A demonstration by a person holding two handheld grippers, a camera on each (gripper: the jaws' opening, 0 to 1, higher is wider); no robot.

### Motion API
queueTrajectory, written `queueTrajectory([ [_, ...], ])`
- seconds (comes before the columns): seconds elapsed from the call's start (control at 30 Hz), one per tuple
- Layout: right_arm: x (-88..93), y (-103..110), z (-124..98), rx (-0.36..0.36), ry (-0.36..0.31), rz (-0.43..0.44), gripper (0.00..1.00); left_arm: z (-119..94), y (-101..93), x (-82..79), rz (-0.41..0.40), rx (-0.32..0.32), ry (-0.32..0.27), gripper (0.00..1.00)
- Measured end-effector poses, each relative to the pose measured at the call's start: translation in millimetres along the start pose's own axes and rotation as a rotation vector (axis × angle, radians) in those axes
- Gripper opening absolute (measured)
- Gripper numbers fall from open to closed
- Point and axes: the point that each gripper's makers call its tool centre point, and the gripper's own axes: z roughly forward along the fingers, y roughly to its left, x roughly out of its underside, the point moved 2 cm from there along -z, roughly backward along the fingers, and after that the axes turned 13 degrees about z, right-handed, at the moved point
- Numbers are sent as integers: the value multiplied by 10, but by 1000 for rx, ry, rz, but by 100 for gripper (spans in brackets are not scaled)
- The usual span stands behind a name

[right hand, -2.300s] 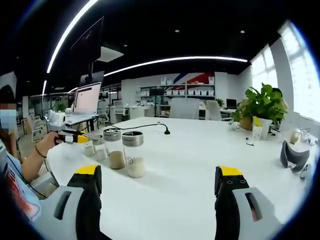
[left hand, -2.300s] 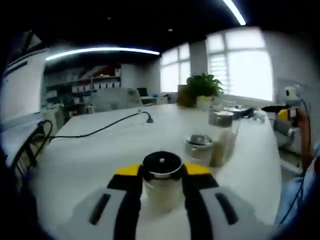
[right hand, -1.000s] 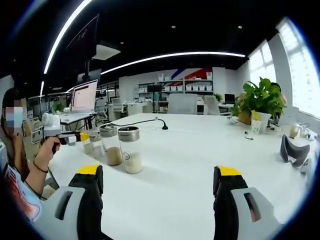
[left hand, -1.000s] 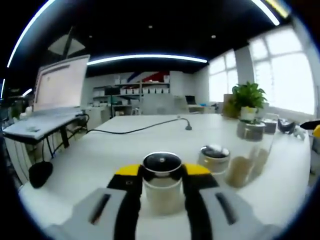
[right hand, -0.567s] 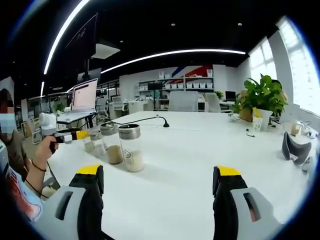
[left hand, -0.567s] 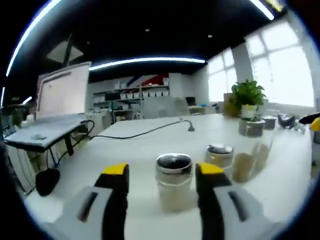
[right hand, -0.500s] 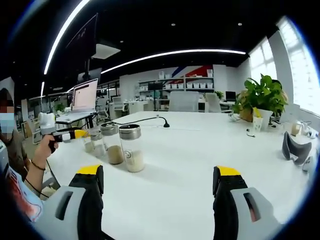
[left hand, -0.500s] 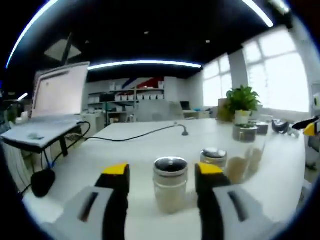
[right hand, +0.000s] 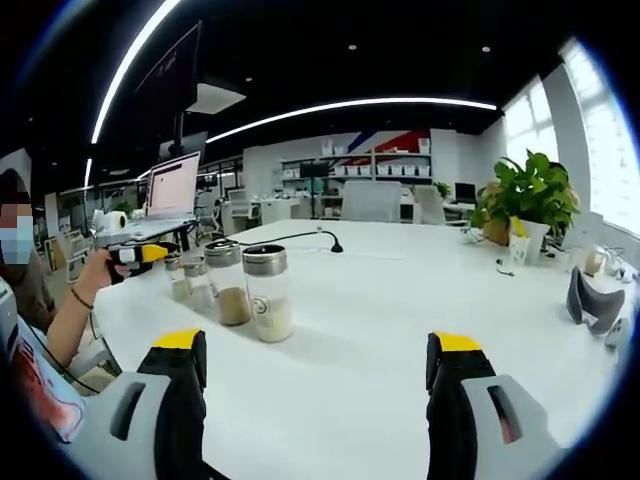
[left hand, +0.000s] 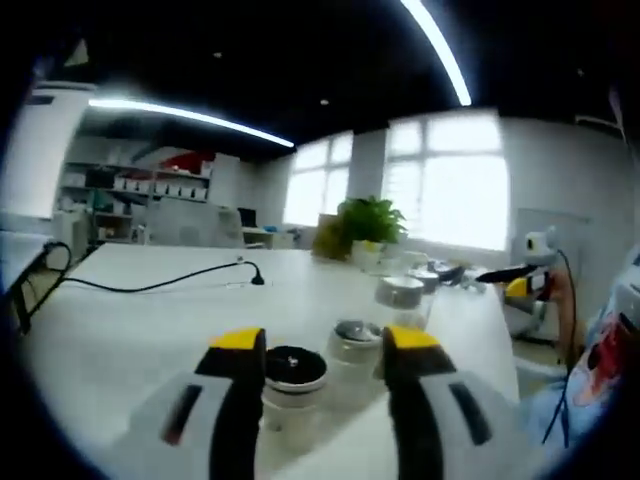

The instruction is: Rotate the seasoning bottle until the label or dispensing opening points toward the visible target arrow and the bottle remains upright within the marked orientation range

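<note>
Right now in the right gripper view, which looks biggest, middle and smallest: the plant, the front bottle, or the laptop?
1. potted plant
2. front bottle, though it is nearer the camera, so its place is unsure
3. laptop, looks smallest but is far off

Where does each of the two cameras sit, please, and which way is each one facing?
Left gripper view: rides the left tool, open around a seasoning bottle, facing the windows.
Right gripper view: rides the right tool, open, facing shelves across the white table; a hand shows at left.
Shared: the bottle row and potted plant.
</note>
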Motion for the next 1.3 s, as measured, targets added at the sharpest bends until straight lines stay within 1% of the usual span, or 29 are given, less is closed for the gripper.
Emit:
queueTrajectory([
  [0.1, 16, 9, 6, -8, 7, 3, 94, 11, 98, 50, 3, 11, 17, 50],
  [0.17, 8, 11, 10, -9, 2, 8, 94, 15, 139, 110, 1, 28, 40, 49],
  [0.27, 14, 17, 11, -9, 5, 4, 94, 21, 155, 159, 6, 50, 51, 44],
  [0.3, 14, 17, 11, -9, 5, 4, 94, 23, 157, 182, 2, 58, 60, 42],
  [0.33, 11, 16, 12, -8, 3, 5, 94, 27, 163, 194, 3, 58, 64, 42],
  [0.4, 16, 17, 19, -8, 5, 6, 94, 48, 152, 178, 15, 68, 48, 41],
  [0.5, 28, 15, 22, -9, 9, 11, 94, 86, 146, 194, -1, 97, 54, 40],
  [0.6, 14, 5, 11, -6, 4, 6, 94, 103, 77, 195, -36, 150, 49, 34],
  [0.63, 8, 0, 8, -4, 2, 5, 94, 104, 94, 198, -31, 136, 51, 34],
  [0.7, 4, -17, 7, 1, 0, 9, 94, 128, 164, 206, -5, 74, 52, 33],
  [0.77, 14, -29, 11, 4, 2, 15, 94, 137, 146, 204, -10, 75, 50, 33],
  [0.9, 26, -35, 11, 4, 6, 15, 94, 128, 133, 208, -17, 48, 42, 33],
  [0.97, 25, -40, 15, 6, 5, 16, 94, 118, 71, 210, -22, 39, 40, 33],
  [1.0, 30, -42, 19, 6, 8, 15, 94, 112, 56, 209, -24, 25, 39, 33],
  [1.03, 33, -43, 22, 6, 10, 16, 94, 112, 59, 213, -75, 0, 37, 33],
  [1.07, 33, -42, 23, 6, 10, 16, 94, 99, 59, 237, -153, -13, 51, 34],
  [1.1, 30, -40, 21, 6, 10, 16, 94, 94, 72, 245, -173, -26, 54, 34],
  [1.13, 27, -38, 19, 7, 8, 15, 94, 96, 76, 234, -127, -37, 47, 34],
  [1.17, 23, -35, 16, 6, 6, 14, 94, 94, 51, 237, -110, -42, 48, 34],
  [1.2, 21, -32, 12, 5, 5, 14, 94, 91, 53, 235, -99, -62, 46, 34],
  [1.3, 20, -65, -4, 23, 2, 23, 95, 57, 5, 235, -100, -94, 60, 34],
])
